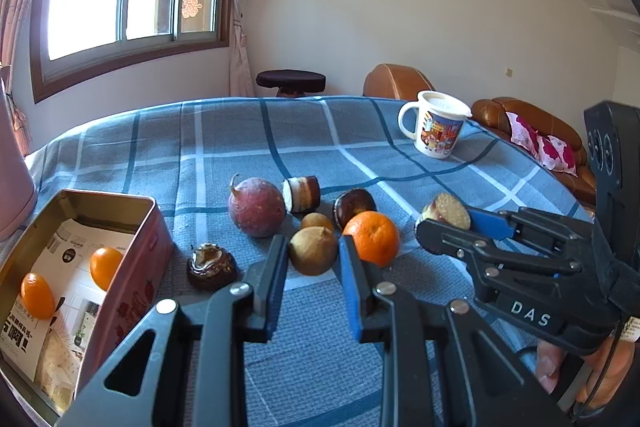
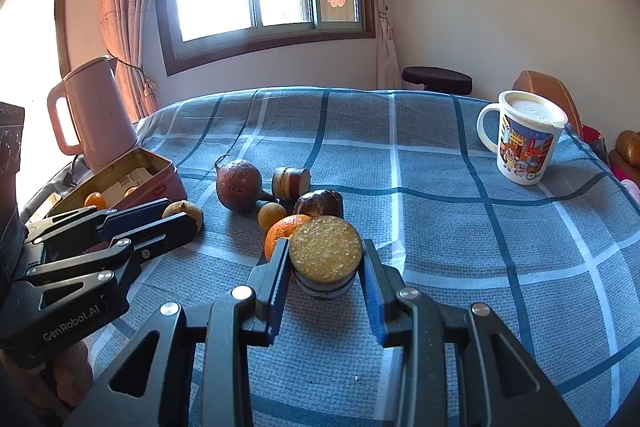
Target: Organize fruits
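My left gripper point(image 1: 312, 245) is shut on a tan round fruit point(image 1: 313, 255) just above the blue checked cloth. My right gripper point(image 2: 325, 251) is shut on a short cut cane piece point(image 2: 326, 247) with a yellow cut face and dark skin. An orange mandarin point(image 1: 373, 237) lies between the two grippers. Behind it are a purple-red round fruit point(image 1: 256, 207), a second cane piece point(image 1: 302, 193), a dark brown fruit point(image 1: 354, 206) and a small tan ball point(image 1: 316, 221). A dark glossy fruit point(image 1: 212, 265) lies beside the red tin box point(image 1: 132, 267), which holds two oranges point(image 1: 105, 267).
A lidded cartoon mug point(image 2: 524, 143) stands at the far right of the table. A pink kettle point(image 2: 96, 115) stands behind the tin at the left. Beyond the table edge are a dark stool point(image 1: 290, 81) and a brown sofa point(image 1: 528, 119).
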